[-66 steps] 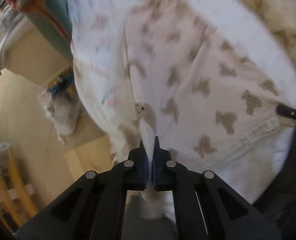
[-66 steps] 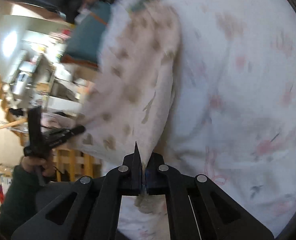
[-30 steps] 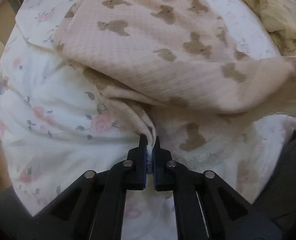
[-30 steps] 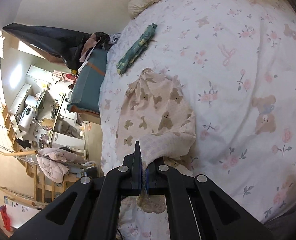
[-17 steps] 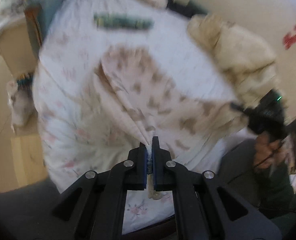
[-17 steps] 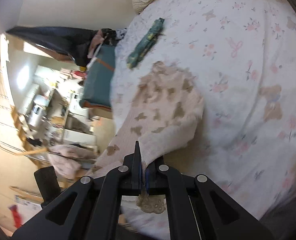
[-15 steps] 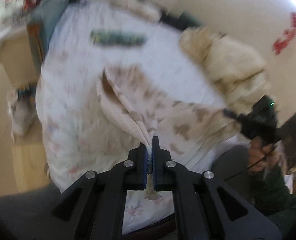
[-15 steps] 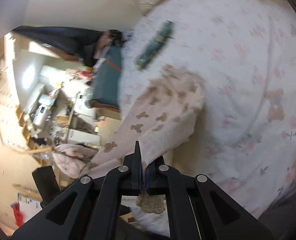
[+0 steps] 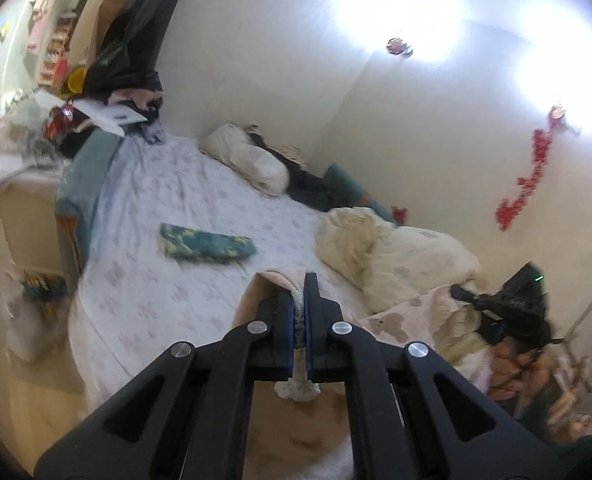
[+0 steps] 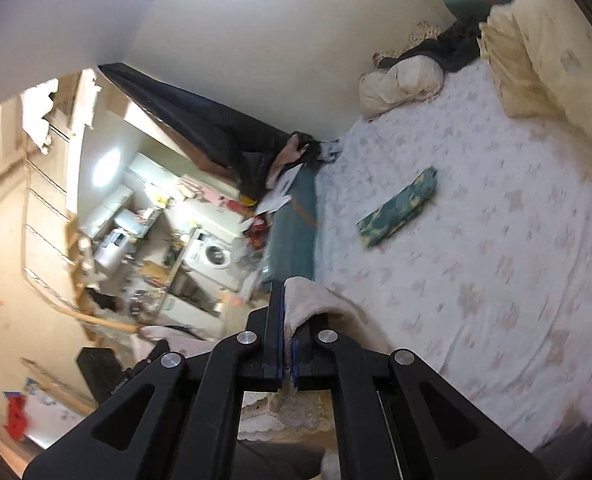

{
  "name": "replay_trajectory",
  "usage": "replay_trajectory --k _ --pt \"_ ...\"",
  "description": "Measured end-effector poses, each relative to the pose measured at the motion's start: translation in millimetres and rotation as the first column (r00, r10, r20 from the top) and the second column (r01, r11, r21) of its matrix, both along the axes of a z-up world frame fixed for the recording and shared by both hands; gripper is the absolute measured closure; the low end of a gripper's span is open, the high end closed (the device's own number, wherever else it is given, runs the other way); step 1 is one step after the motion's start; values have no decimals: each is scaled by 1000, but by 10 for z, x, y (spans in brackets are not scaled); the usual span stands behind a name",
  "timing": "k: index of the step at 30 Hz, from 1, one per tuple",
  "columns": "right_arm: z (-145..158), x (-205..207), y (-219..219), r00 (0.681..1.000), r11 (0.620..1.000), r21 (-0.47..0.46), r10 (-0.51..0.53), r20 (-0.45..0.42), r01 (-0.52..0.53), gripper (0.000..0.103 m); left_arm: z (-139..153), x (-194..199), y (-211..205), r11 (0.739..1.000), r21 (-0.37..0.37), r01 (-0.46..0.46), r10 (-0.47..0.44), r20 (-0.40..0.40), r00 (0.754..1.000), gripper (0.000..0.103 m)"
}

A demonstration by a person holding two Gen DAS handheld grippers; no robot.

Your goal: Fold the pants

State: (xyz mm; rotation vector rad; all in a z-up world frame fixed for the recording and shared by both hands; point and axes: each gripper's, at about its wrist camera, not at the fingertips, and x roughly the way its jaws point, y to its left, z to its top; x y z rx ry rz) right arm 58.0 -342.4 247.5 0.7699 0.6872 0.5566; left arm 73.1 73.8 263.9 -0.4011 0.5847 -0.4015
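Note:
The pants are pale pink with brown bear prints (image 9: 399, 322) and a lace hem. My left gripper (image 9: 299, 292) is shut on an edge of the pants, lifted above the bed; the cloth hangs below the jaws. My right gripper (image 10: 284, 300) is shut on another edge of the pants (image 10: 315, 300), also raised. The right gripper (image 9: 507, 300) shows in the left wrist view at the right, with the pants stretched between the two grippers. Most of the pants is hidden under the grippers.
The bed has a white floral sheet (image 9: 168, 280) (image 10: 495, 260). A folded teal patterned cloth (image 9: 206, 246) (image 10: 399, 208) lies on it. A cream duvet (image 9: 399, 256) and a pillow (image 9: 248, 160) lie at the far side. A cluttered cabinet (image 9: 28, 184) stands left of the bed.
Both grippers have risen and tilted up, lifting the pants off the bed. The views now look across the room instead of down at the sheet.

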Motion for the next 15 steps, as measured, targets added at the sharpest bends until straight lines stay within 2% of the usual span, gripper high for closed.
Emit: replay_trajectory --k 3,6,8,11,15 --pt "34 365 121 1000 998 -54 7 -25 -9 100 -131 355 -15 999 11 -51 51 -41 998 101" --pt "69 641 224 1000 993 -114 -12 -3 11 100 -212 673 -38 994 38 -106 107 -24 994 101" --pt "113 734 242 1000 991 -131 -26 12 27 100 -223 794 4 992 18 -126 127 -12 992 101" --pt "178 743 184 998 992 -117 -49 46 55 100 -215 788 49 992 15 -123 123 28 992 101" --pt "95 649 114 997 989 -144 -35 68 44 100 -404 645 150 996 3 -91 91 41 995 101"
